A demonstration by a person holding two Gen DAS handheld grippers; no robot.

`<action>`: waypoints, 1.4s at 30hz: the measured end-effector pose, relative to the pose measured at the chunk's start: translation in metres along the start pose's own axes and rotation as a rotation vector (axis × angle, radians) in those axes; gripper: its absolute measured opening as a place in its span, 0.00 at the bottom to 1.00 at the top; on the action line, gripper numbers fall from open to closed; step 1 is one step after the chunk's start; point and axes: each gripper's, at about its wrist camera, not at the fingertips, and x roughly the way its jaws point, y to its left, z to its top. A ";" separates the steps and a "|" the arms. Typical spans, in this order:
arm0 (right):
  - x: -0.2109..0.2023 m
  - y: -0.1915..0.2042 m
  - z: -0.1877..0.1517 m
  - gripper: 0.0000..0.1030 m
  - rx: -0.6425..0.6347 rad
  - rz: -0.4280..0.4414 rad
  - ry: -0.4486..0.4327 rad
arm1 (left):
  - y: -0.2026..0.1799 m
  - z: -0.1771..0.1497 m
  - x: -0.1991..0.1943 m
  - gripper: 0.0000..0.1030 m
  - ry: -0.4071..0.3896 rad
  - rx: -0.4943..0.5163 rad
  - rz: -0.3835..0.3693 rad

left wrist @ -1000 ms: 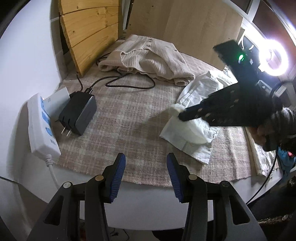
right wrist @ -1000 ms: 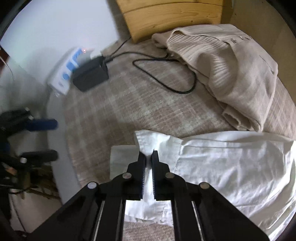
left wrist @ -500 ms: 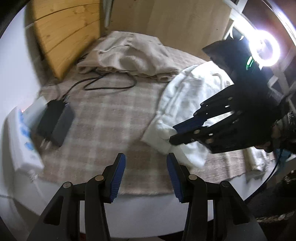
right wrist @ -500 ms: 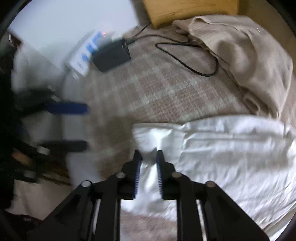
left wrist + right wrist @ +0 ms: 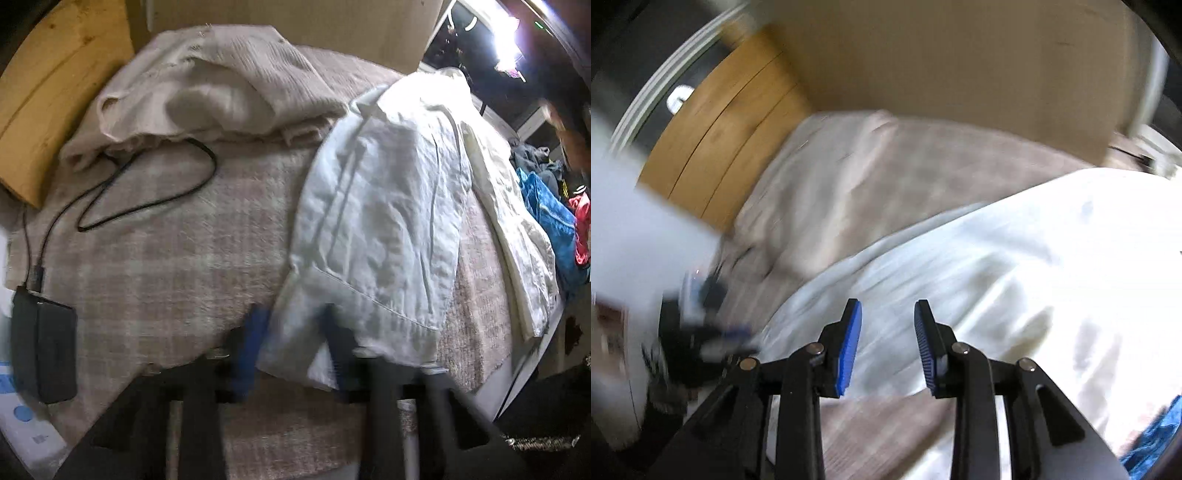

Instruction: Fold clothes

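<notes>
The white shirt [image 5: 380, 206] lies on the checked cloth [image 5: 155, 266] of the table, its near corner between the fingers of the left tongs [image 5: 291, 332]. These fingers stand apart, but the blur hides whether they press the fabric. The right tongs [image 5: 887, 332] are wide open and hold nothing, above the shirt. Behind lies a beige knit garment [image 5: 221, 81], touching the shirt's far edge. At left, a black cable [image 5: 147, 192] runs to a black adapter [image 5: 44, 350] beside a white power strip [image 5: 22, 421].
</notes>
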 end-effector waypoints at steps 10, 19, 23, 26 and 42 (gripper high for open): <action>0.048 -0.035 0.022 0.29 0.022 -0.057 0.066 | -0.015 0.015 -0.043 0.04 -0.047 0.023 0.011; 0.052 -0.023 0.026 0.29 -0.067 -0.056 0.045 | -0.014 0.049 -0.118 0.04 -0.151 0.084 0.136; 0.071 -0.024 0.041 0.29 -0.075 -0.112 0.069 | 0.003 0.059 -0.102 0.03 -0.105 0.053 0.166; 0.049 -0.028 0.026 0.29 -0.052 -0.092 0.025 | 0.001 0.065 -0.105 0.03 -0.108 0.072 0.171; 0.015 -0.052 -0.095 0.29 0.130 -0.142 0.010 | 0.075 0.135 -0.028 0.12 0.015 0.123 0.510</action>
